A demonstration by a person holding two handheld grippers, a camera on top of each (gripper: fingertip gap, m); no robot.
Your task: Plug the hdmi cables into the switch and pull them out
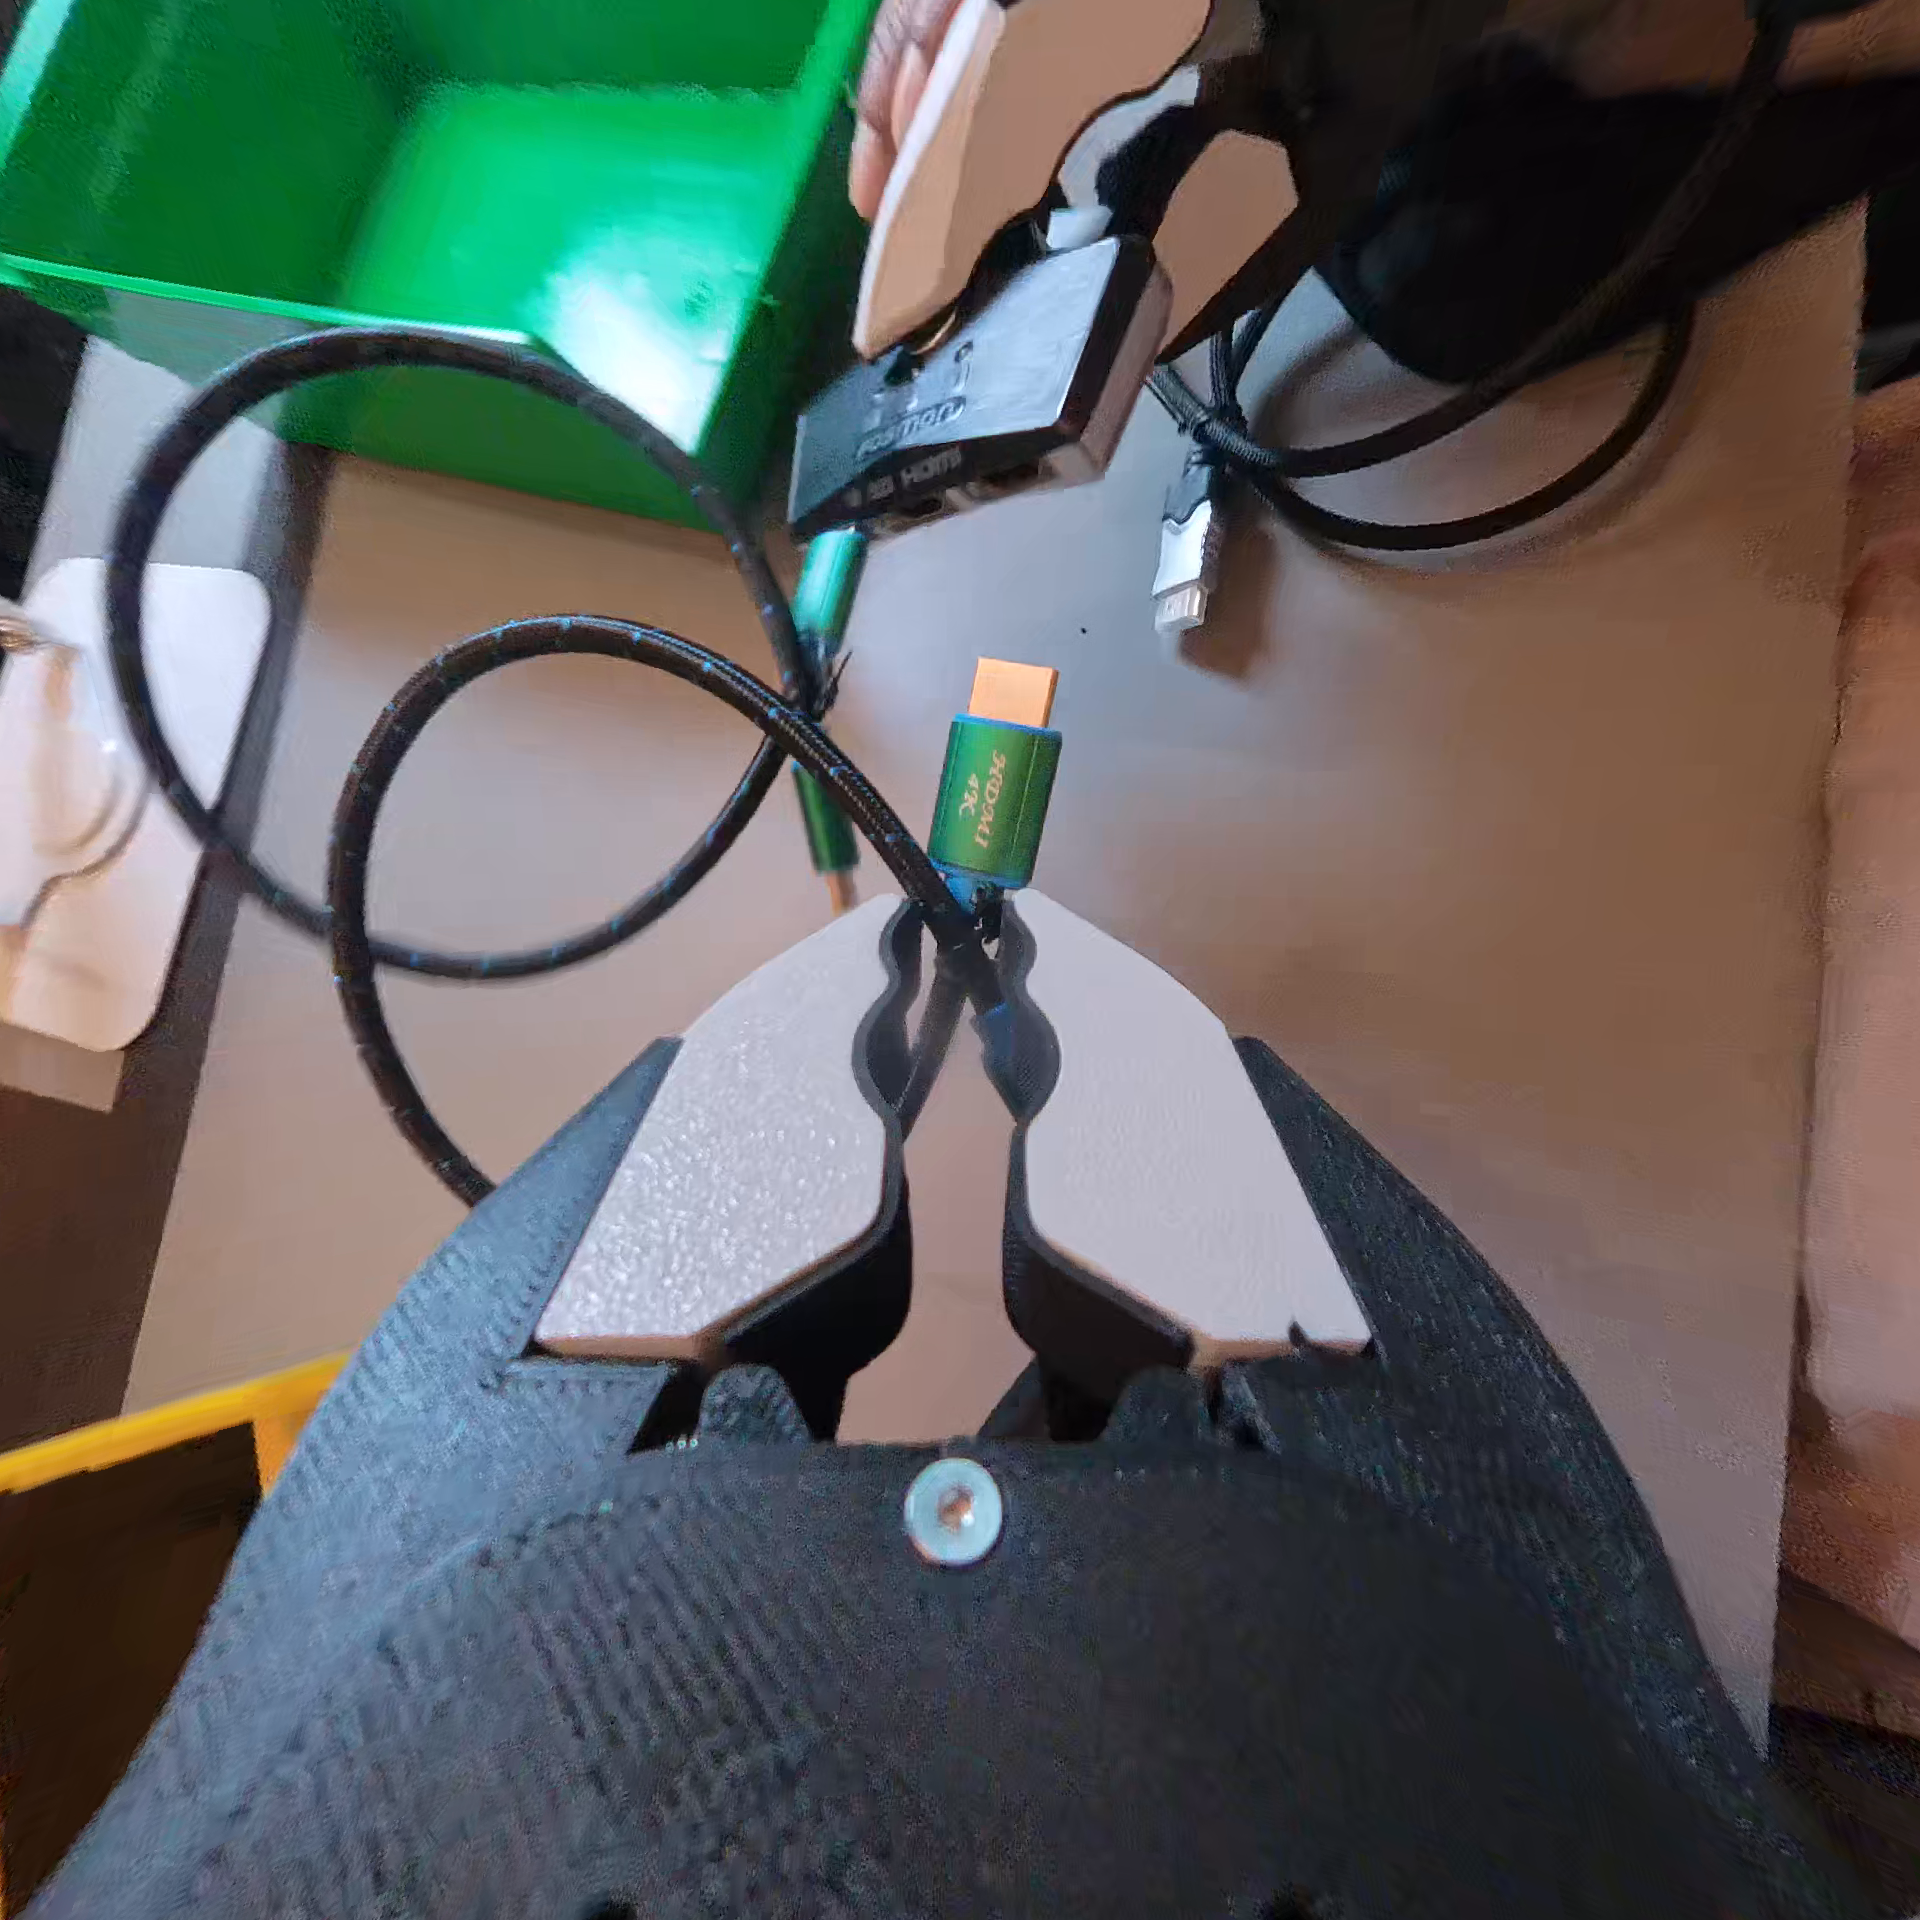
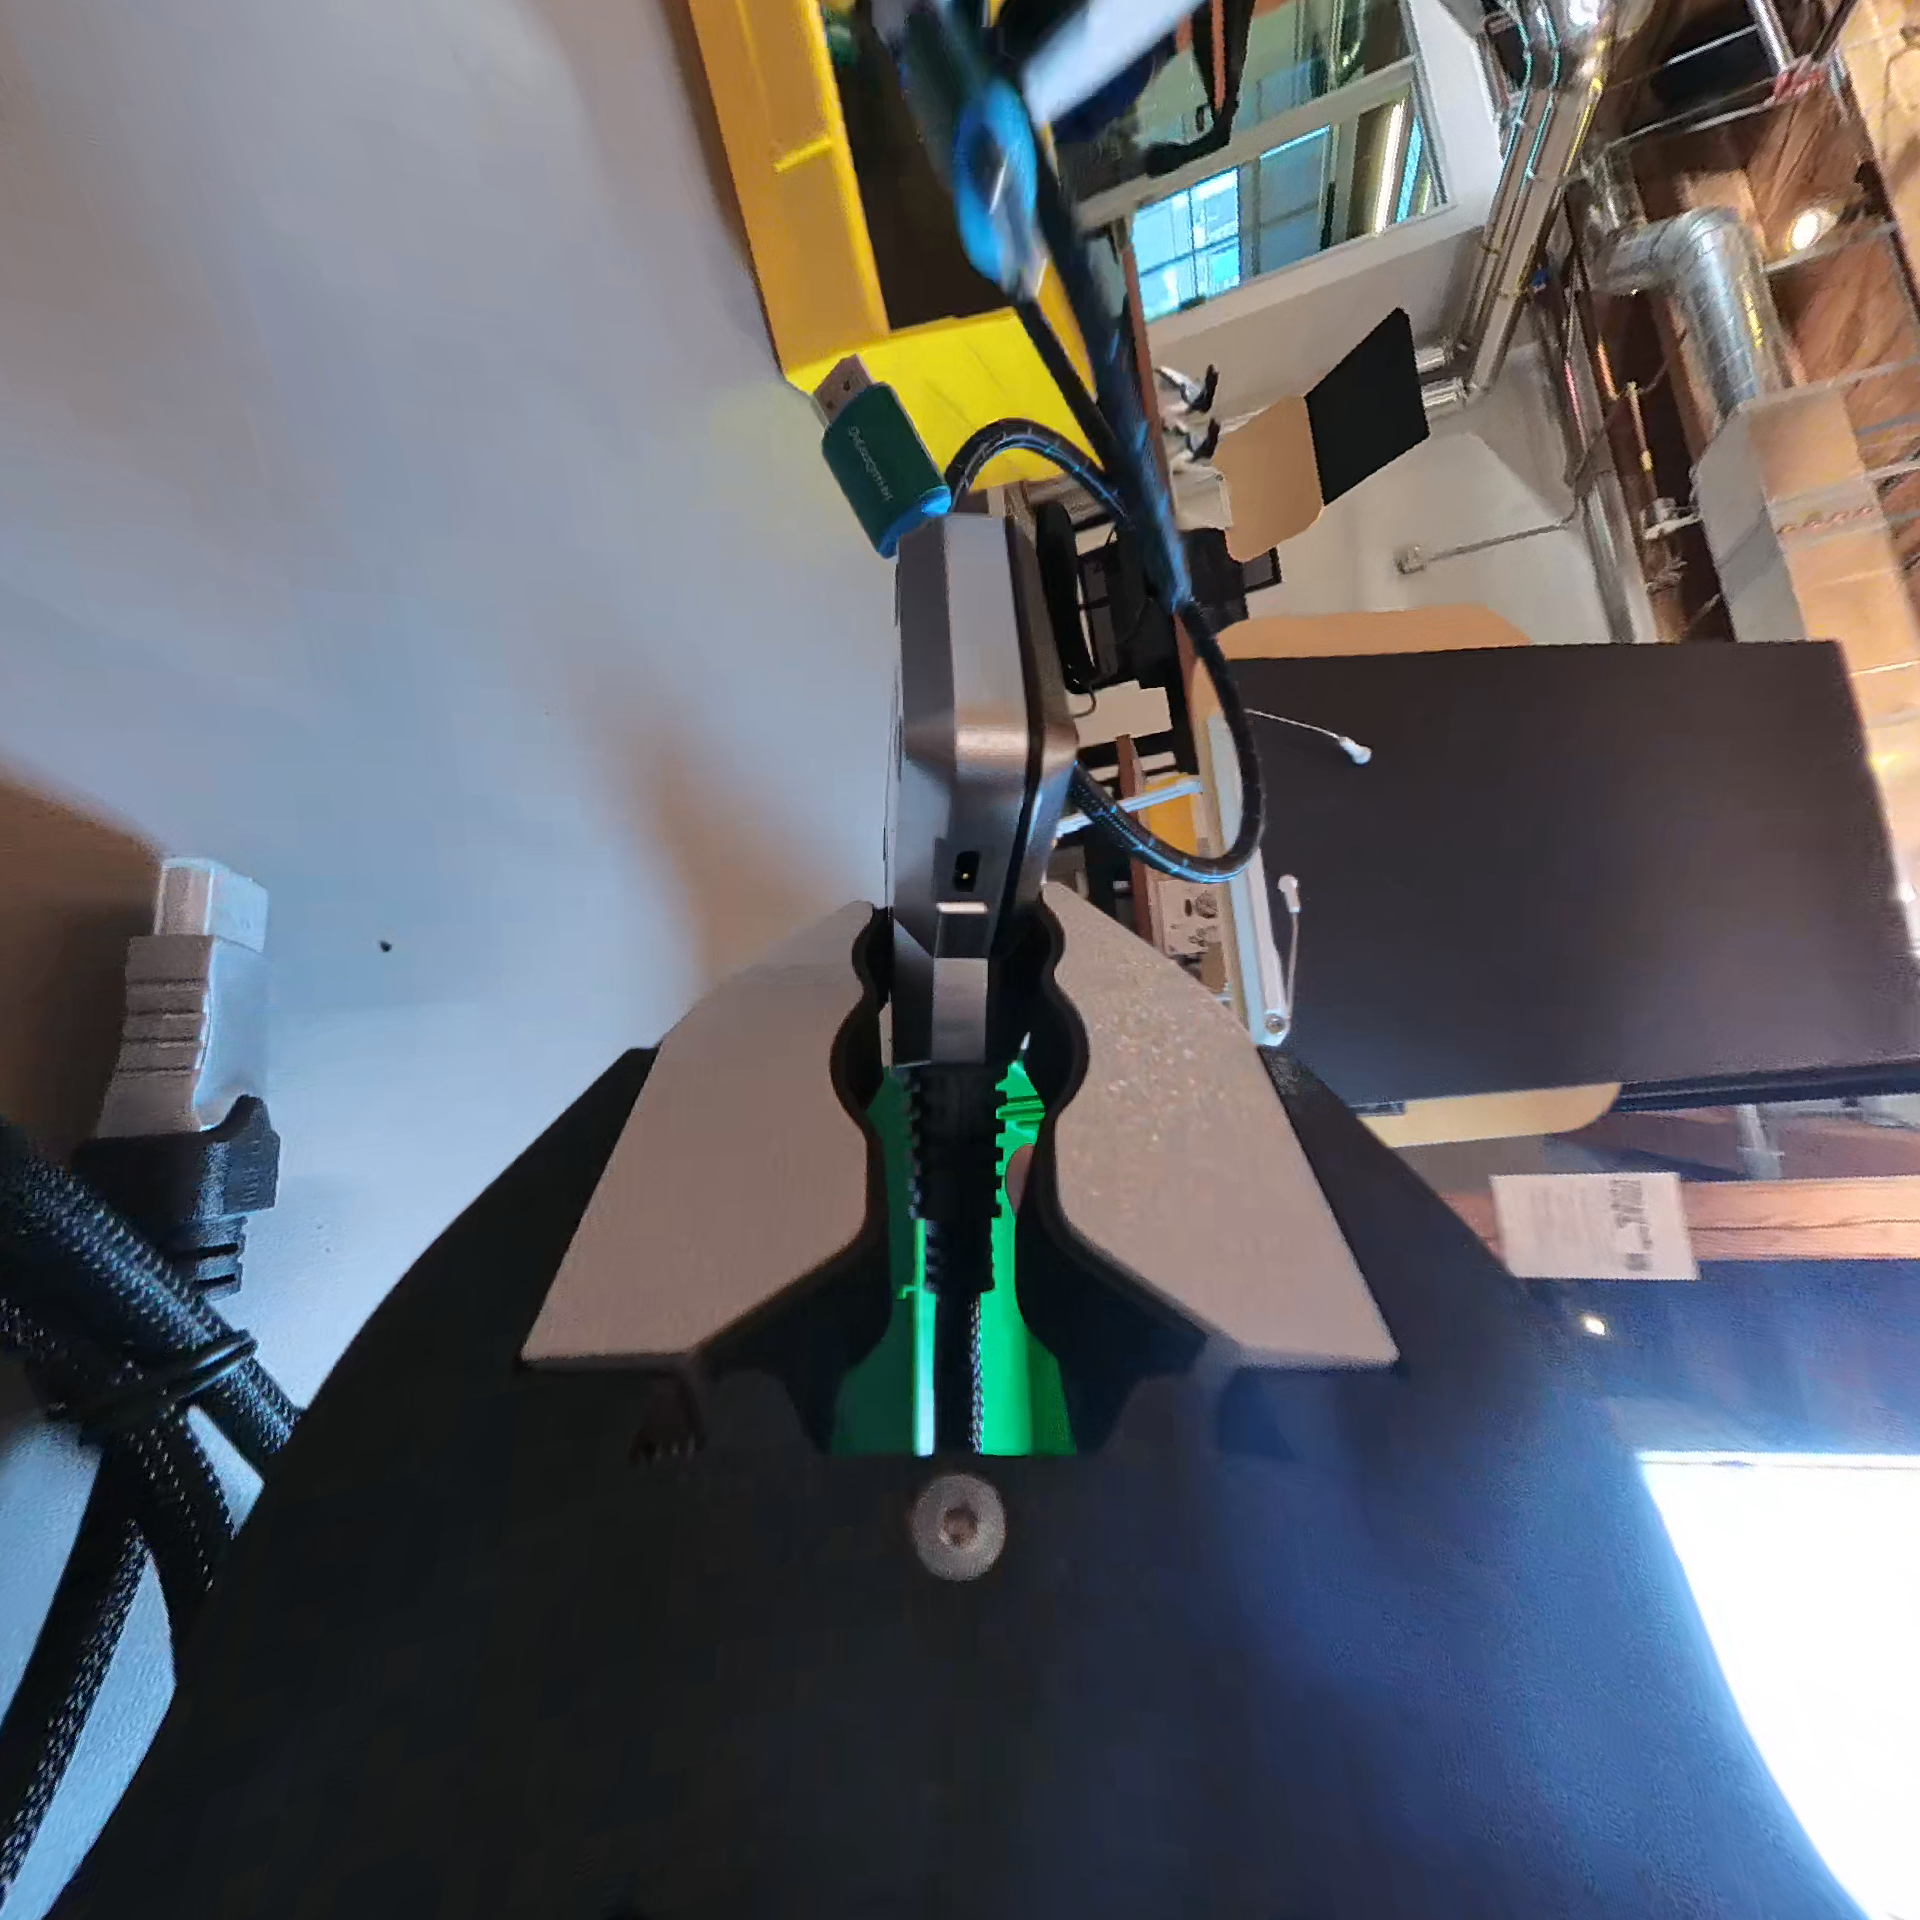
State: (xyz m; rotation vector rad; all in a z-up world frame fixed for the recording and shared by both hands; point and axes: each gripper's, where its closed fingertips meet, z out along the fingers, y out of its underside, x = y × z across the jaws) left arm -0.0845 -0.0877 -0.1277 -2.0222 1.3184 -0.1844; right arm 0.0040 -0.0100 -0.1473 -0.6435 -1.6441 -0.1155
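Note:
My left gripper (image 1: 956, 914) is shut on a black braided cable just behind its green HDMI plug (image 1: 992, 800), which is held above the table with its gold tip toward the switch, a short gap away. The black switch (image 1: 977, 416) is held in the air by my right gripper (image 1: 1070, 239), port side facing the plug. In the right wrist view my right gripper (image 2: 961, 925) is shut on the near end of the grey switch (image 2: 966, 707), where a ribbed black plug enters. Another green plug (image 1: 831, 592) is blurred just below the switch; I cannot tell if it is inserted.
A silver HDMI plug (image 1: 1184, 561) with a coiled black cable lies on the tan table (image 1: 1455, 935) to the right, and also shows in the right wrist view (image 2: 197, 987). A green bin (image 1: 416, 208) stands at the back left, a yellow bin (image 1: 156, 1455) at the near left. The tips of one gripper are about 12 cm away from the tips of the other.

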